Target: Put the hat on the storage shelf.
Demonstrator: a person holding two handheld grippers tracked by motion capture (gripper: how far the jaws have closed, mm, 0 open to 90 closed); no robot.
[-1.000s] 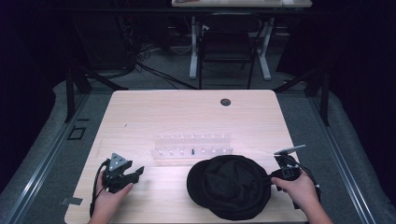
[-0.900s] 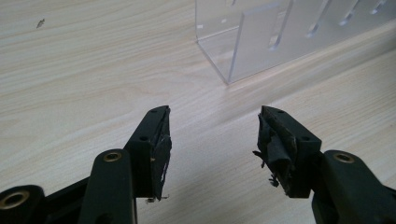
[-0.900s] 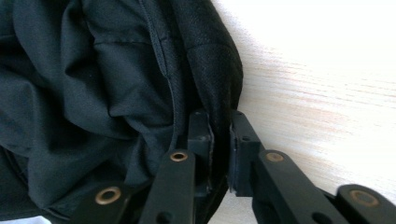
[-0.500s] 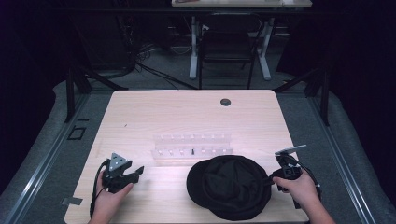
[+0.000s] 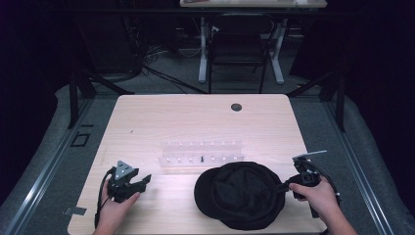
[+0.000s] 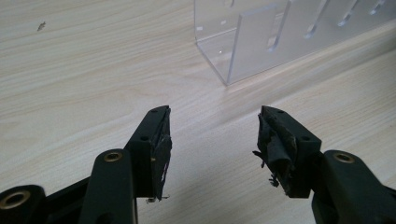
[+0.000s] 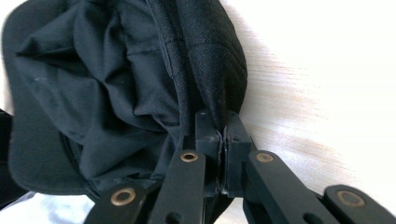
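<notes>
A black cap (image 5: 241, 194) lies upside down near the table's front edge, its brim toward the left. My right gripper (image 5: 283, 186) is at the cap's right edge, and its jaws have just been closing on that edge. The right gripper view has the two jaws pressed together on the rim of the black cap (image 7: 140, 79), with my right gripper (image 7: 223, 122) pinching the fabric. My left gripper (image 5: 145, 180) rests on the table at the front left, apart from the cap. Its jaws stand open with nothing between them, my left gripper (image 6: 212, 133) pointing at bare wood.
A clear acrylic rack (image 5: 201, 152) stands behind the cap at mid-table; its corner, the clear acrylic rack (image 6: 261, 42), lies ahead of the left jaws. A dark round grommet (image 5: 236, 106) sits near the far edge of the table (image 5: 161, 117). Chair and desk legs stand beyond.
The right gripper's jaws have closed onto the cap's right rim. Neither hand has shifted noticeably, and the left gripper stays as it was.
</notes>
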